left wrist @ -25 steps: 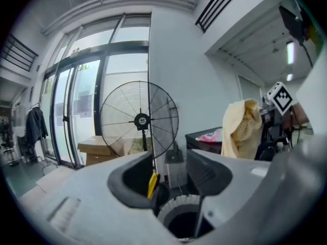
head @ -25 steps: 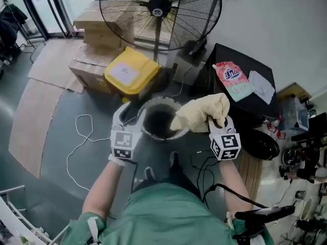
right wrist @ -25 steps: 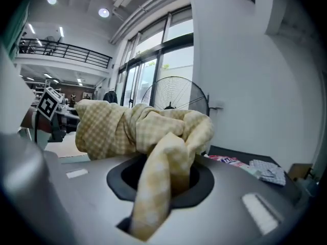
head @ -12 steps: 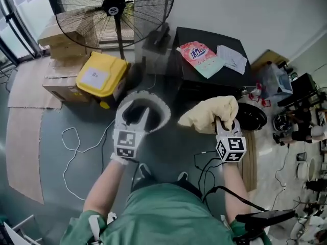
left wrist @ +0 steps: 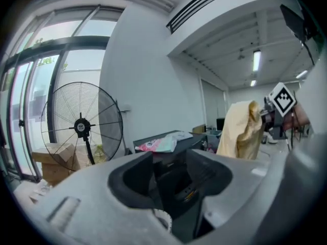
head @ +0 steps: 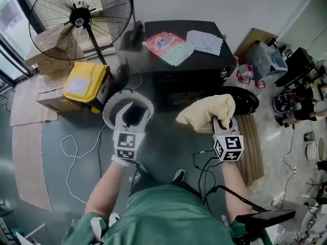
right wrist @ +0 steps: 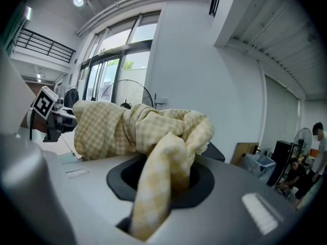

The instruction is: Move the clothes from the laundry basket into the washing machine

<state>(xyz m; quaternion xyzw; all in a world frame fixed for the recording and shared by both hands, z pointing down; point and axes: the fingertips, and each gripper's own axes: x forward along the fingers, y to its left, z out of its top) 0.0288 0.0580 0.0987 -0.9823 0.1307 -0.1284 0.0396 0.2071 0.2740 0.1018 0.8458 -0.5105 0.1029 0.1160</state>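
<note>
My right gripper is shut on a yellow checked cloth, which bunches over its jaws and hangs in the air. Just ahead stands the black washing machine, its round door swung open near the cloth. A detergent bag lies on top of the machine. My left gripper is open and holds nothing. It hovers over the white laundry basket on the floor, whose inside looks dark. A bit of white basket mesh shows below the left jaws.
A big standing fan and a yellow box on cardboard boxes are at the back left. White cable loops on the grey floor at left. A wooden board and clutter sit to the right. A person sits far right.
Both grippers swung right toward the black machine, the cloth still held. Fan and yellow box slid left in view. The left gripper went from the basket's left rim to over its middle.
</note>
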